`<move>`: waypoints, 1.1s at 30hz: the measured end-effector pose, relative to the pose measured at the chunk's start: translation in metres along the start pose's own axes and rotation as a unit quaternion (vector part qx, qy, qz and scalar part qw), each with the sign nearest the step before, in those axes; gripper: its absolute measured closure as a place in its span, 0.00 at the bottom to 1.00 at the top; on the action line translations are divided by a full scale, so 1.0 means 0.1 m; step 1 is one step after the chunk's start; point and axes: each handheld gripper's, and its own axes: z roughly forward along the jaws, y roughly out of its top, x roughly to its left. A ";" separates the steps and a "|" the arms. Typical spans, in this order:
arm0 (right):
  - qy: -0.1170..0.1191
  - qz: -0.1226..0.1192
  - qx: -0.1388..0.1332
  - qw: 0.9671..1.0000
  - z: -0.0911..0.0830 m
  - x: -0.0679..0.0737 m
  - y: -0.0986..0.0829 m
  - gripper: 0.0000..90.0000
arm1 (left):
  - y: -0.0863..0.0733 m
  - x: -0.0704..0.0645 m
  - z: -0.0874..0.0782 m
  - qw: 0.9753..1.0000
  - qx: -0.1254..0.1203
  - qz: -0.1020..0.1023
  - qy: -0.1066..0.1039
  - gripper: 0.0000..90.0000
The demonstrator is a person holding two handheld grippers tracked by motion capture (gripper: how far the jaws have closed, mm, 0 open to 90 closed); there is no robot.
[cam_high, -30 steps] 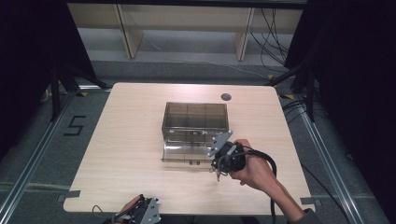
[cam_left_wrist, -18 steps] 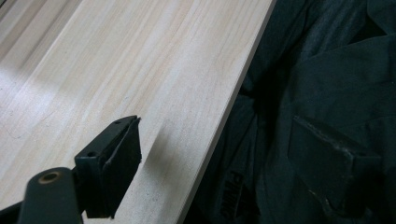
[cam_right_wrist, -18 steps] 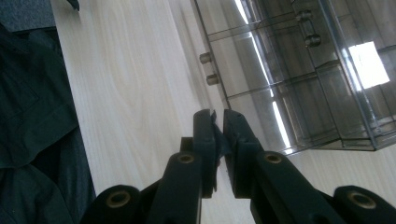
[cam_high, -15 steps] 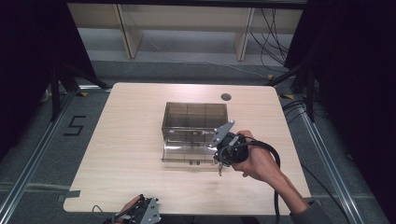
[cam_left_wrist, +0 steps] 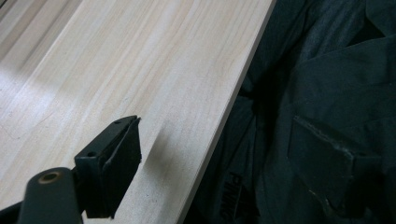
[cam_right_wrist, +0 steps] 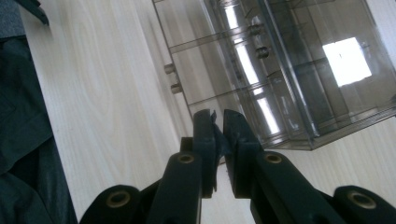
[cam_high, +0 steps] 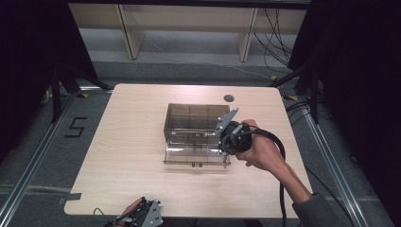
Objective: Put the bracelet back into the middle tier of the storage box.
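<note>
A smoky clear plastic drawer box [cam_high: 191, 118] stands at the table's middle, its bottom drawer [cam_high: 196, 156] pulled out toward me. A hand holds my right gripper [cam_high: 223, 144] at the box's front right corner, just over the drawer's right end. In the right gripper view its jaws [cam_right_wrist: 219, 123] stand nearly together with a small dark thing pinched between them, above the drawer [cam_right_wrist: 219, 70] and its two knobs. My left gripper [cam_high: 142, 218] rests at the table's near edge, open; one finger [cam_left_wrist: 112, 168] shows over the wood.
A small dark round disc [cam_high: 229, 98] sits near the table's far edge. The table [cam_high: 118, 156] has bare wood to the left and in front of the box. Dark clothing [cam_left_wrist: 317, 116] lies just past the near edge. Cables trail from the right gripper.
My right gripper has moved away from me, from in front of the open drawer up to the box's front right corner. The left gripper has stayed put.
</note>
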 end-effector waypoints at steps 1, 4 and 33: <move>0.000 -0.007 -0.002 1.000 0.01 -0.02 0.02 0.94 | 0.00 0.00 0.00 1.000 -0.001 0.000 -0.001 0.19; -0.002 -0.003 0.001 1.000 0.05 -0.06 0.05 0.94 | 0.00 0.00 0.00 1.000 -0.001 0.002 0.001 0.19; 0.016 0.018 0.070 0.997 0.77 -0.34 -0.04 0.94 | 0.00 0.00 0.00 1.000 0.000 0.000 0.000 0.19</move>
